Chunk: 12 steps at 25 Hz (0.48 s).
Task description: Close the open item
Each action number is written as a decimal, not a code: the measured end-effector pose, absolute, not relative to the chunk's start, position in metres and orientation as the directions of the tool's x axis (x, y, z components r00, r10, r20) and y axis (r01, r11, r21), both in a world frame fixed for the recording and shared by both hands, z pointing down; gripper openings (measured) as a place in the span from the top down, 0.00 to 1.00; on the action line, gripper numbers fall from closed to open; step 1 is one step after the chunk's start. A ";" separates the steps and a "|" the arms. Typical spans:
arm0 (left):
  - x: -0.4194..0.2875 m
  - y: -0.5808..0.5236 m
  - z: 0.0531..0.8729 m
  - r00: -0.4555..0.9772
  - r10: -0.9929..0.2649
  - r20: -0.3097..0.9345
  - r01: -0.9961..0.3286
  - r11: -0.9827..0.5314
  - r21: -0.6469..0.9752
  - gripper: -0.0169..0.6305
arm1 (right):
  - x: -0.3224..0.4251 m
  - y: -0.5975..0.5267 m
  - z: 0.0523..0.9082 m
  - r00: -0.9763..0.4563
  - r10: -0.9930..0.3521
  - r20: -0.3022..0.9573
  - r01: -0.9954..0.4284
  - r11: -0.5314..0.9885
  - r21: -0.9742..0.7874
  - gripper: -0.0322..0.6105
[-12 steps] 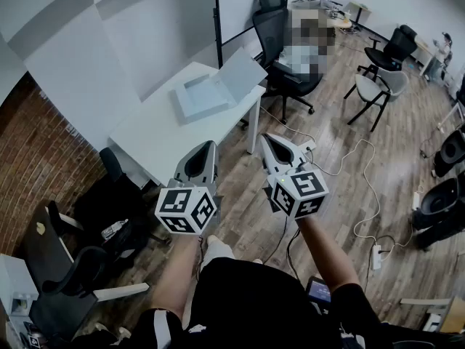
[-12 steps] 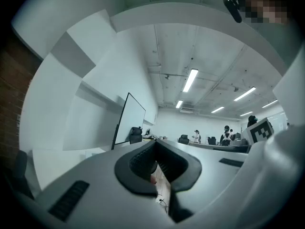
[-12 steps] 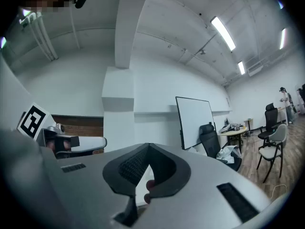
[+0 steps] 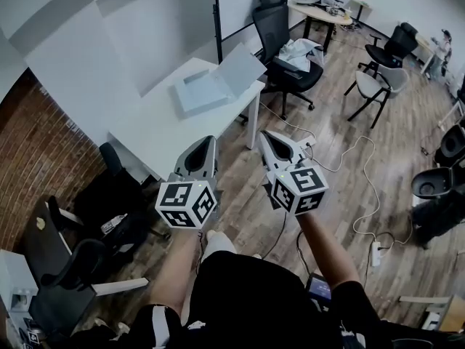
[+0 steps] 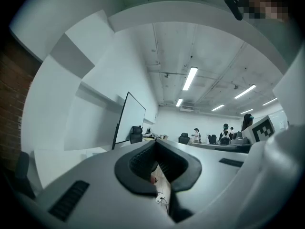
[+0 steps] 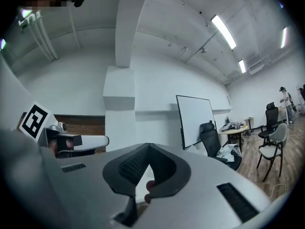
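Barely any change since the earlier frame: both grippers sit almost where they were, and the box has crept slightly up in the head view.

Left gripper point(image 4: 204, 148): jaws together at the tips, nothing clamped. It points up and ahead toward the table point(image 4: 145, 133).

Box point(image 4: 197, 93) sits at the far end of the table, well apart from both grippers, ahead and a bit left of centre. It is still open. Its base lies flat, with the lid point(image 4: 243, 67) standing tilted off the right edge and leaning toward the chair point(image 4: 280, 31). The hinge line looks to run roughly away from the person, and the long axis probably follows it, though that is hard to tell at this range. The open face points left and up.

Right gripper point(image 4: 269, 141): jaws together too, and empty. It is aimed slightly right of the box.

Judgement: the left gripper is marginally nearer the base, but the right one is on the lid's side. Closing means walking in, then pushing the lid leftward and down over the base.
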State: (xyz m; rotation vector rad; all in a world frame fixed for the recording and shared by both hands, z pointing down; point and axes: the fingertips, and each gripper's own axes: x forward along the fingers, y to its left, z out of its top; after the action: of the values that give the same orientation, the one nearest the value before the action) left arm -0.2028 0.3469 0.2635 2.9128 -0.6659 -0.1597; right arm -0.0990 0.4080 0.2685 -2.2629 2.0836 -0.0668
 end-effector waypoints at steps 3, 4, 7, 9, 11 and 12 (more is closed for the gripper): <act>-0.199 0.353 0.263 0.900 -0.432 -0.065 -0.419 -0.896 0.150 0.96 | -0.096 0.413 0.269 0.083 -0.997 -0.008 -0.994 -0.082 -0.073 0.89; -0.199 0.355 0.263 0.900 -0.430 -0.064 -0.418 -0.897 0.144 0.96 | -0.096 0.414 0.270 0.083 -0.997 -0.007 -0.994 -0.083 -0.073 0.89; -0.199 0.356 0.260 0.905 -0.421 -0.069 -0.404 -0.897 0.177 0.96 | -0.096 0.413 0.271 0.078 -0.997 -0.006 -0.994 -0.078 -0.076 0.89; -0.198 0.354 0.257 0.904 -0.420 -0.075 -0.398 -0.895 0.202 0.96 | -0.095 0.410 0.271 0.073 -0.997 -0.004 -0.994 -0.073 -0.077 0.89; -0.197 0.350 0.255 0.904 -0.420 -0.084 -0.395 -0.893 0.214 0.96 | -0.094 0.405 0.273 0.067 -0.998 -0.002 -0.995 -0.066 -0.078 0.89; -0.196 0.348 0.254 0.904 -0.419 -0.087 -0.393 -0.893 0.220 0.96 | -0.093 0.403 0.274 0.065 -0.998 -0.001 -0.995 -0.064 -0.080 0.89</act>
State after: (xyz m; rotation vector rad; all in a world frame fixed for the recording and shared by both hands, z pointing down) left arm -0.1961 0.3478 0.2544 2.8711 -0.6188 -0.1957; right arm -0.0927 0.4030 0.2738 -2.2484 2.1074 -0.0839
